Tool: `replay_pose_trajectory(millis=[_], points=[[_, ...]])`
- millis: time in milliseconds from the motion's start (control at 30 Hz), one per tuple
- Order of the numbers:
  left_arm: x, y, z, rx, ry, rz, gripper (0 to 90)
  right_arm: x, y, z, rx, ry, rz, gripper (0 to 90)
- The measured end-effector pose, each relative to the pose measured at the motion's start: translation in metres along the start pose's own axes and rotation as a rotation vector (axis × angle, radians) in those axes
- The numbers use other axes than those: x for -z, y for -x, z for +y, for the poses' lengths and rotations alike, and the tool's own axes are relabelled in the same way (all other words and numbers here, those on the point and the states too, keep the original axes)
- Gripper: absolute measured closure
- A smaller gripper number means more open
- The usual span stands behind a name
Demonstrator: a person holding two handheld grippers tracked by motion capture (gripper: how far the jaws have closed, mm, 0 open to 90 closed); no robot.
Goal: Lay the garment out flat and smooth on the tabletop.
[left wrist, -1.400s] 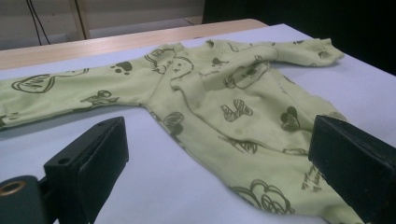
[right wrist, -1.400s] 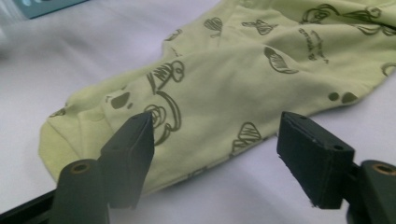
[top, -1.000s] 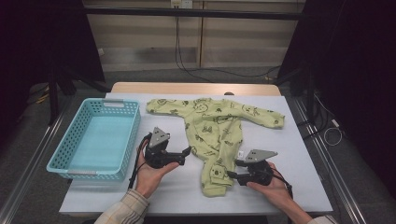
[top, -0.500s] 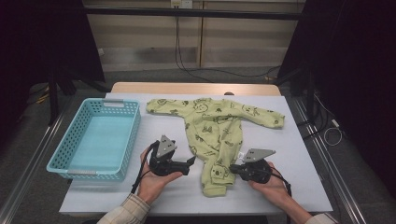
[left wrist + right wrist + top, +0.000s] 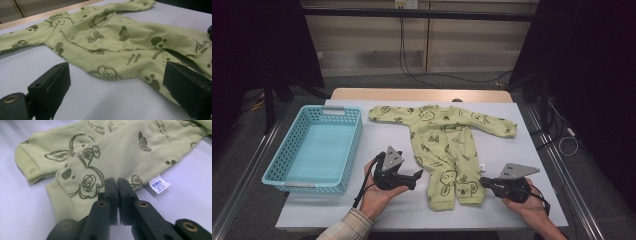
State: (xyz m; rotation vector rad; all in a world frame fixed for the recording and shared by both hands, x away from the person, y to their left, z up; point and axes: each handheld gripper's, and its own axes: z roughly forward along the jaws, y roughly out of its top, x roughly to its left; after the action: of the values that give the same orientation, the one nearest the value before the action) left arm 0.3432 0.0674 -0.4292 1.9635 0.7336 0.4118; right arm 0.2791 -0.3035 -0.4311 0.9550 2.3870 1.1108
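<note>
Green romper (image 5: pixel 443 145) near table's front edge: right tongs (image 5: pixel 482 181) clenched w/ hem, left tongs (image 5: pixel 418 175) released.

table (image 5: pixel 522 150), white top | on it: green onesie (image 5: pixel 447 145) ctr, blue basket (image 5: pixel 347 150) L

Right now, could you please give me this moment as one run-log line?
garment: romper flat on table | left hand-held gripper: open | right hand-held gripper: shut, empty

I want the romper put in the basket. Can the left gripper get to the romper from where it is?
Probably yes. The left gripper sits on the table right beside the romper with its jaws open toward the cloth, and nothing lies between them. The basket is on its other side, out of the way.
</note>
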Motion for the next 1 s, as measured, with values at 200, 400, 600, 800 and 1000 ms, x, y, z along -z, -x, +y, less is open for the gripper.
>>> replay_pose_trajectory(millis=[200,400,600,800,1000], points=[[-0.003,0.006,-0.002,-0.028,-0.041,-0.035,17.9,0.013,0.006,-0.013,-0.036,-0.009,-0.037,84.4],[-0.010,0.015,-0.006,-0.024,-0.088,-0.091,34.8,0.009,0.004,-0.008,-0.044,0.035,-0.014,64.6],[-0.018,0.032,-0.007,-0.112,-0.127,-0.143,53.4,0.007,-0.002,-0.003,-0.045,0.068,0.011,57.7],[-0.018,0.048,-0.007,-0.118,-0.110,-0.208,60.1,0.002,-0.005,-0.001,-0.032,0.061,0.027,55.2],[-0.030,0.058,-0.016,-0.182,-0.177,-0.269,72.7,-0.004,-0.007,0.000,-0.025,0.049,0.039,50.1]])
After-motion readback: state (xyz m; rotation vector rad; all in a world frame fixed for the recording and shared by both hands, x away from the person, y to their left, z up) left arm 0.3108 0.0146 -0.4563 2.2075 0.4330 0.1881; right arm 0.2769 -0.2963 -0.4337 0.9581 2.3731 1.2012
